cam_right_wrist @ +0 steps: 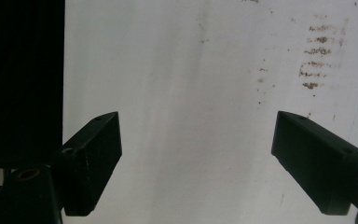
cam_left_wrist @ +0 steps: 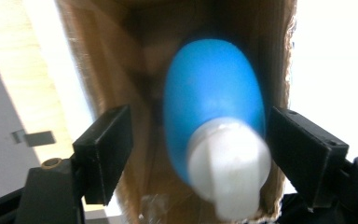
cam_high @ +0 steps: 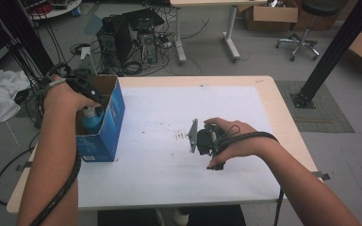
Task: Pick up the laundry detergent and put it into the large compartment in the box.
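Well, the blue bottle (cam_left_wrist: 213, 100) stands inside the blue box (cam_high: 104, 123) at the surface's (cam_high: 169, 155) left, between the left gripper's (cam_left_wrist: 199, 154) parted fingers, unpinched. It looks light, smooth, slippery; I'd grip its white cap (cam_left_wrist: 229, 168). The right gripper (cam_right_wrist: 198, 156) rests wide open, empty.

Both forearms are bare, with no sleeves. The left gripper (cam_left_wrist: 199, 154) has two flat black rectangular jaws, each with small screw holes, on black arms with a brass-coloured bushing. The right gripper (cam_right_wrist: 198, 161) has the same blocky black jaws and brass bushing. A grey three-cornered plate sits on it, and thick black cables trail along each forearm.
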### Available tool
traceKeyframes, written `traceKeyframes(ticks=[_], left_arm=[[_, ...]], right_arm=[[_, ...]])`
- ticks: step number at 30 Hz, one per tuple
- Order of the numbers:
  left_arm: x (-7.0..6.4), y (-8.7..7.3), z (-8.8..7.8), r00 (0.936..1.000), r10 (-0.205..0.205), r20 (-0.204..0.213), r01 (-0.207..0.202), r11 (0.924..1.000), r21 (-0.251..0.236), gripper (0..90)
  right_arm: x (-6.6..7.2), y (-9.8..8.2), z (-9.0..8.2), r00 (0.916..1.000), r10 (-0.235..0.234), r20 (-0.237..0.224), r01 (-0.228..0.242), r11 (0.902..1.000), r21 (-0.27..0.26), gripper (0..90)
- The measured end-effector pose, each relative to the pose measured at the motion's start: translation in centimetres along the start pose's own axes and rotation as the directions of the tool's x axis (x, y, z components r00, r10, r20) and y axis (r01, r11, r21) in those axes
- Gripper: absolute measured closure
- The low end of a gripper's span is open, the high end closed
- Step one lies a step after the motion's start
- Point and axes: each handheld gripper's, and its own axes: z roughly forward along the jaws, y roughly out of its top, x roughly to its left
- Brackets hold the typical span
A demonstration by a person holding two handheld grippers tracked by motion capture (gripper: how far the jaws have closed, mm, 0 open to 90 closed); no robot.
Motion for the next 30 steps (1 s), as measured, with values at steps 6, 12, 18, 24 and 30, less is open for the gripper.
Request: traceKeyframes(ticks=[6, 12, 18, 24, 30], left_arm=[[-0.1, -0.4, -1.8, 0.9999, 0.014, 0.003, -0.014, 0.9995, -0.028, 21.7], [-0.3, -0.5, -3.4, 0.9991, 0.041, 0.008, -0.04, 0.9981, -0.047, 17.2], [-0.8, -0.4, -4.3, 0.9984, 0.052, 0.02, -0.051, 0.9969, -0.06, 15.8], [-1.5, -0.3, -4.8, 0.9956, 0.092, 0.017, -0.092, 0.9946, -0.049, 12.7], [-2.7, -0.3, -5.0, 0.9916, 0.129, 0.006, -0.129, 0.9904, -0.05, 7.5]], right_arm=[[-0.1, 0.0, -0.1, 1.0, 0.001, -0.001, -0.001, 1.0, -0.001, 16.1], [-0.1, 0.1, -0.1, 1.0, -0.002, -0.001, 0.002, 1.0, -0.001, 16.1], [0.0, 0.0, -0.2, 1.0, 0.006, 0.0, -0.006, 1.0, 0.001, 16.1], [0.0, -0.3, -0.4, 1.0, 0.008, 0.001, -0.008, 1.0, -0.001, 16.1], [0.1, -0.4, -0.5, 0.9999, 0.01, 0.003, -0.01, 0.9999, 0.001, 16.1]])
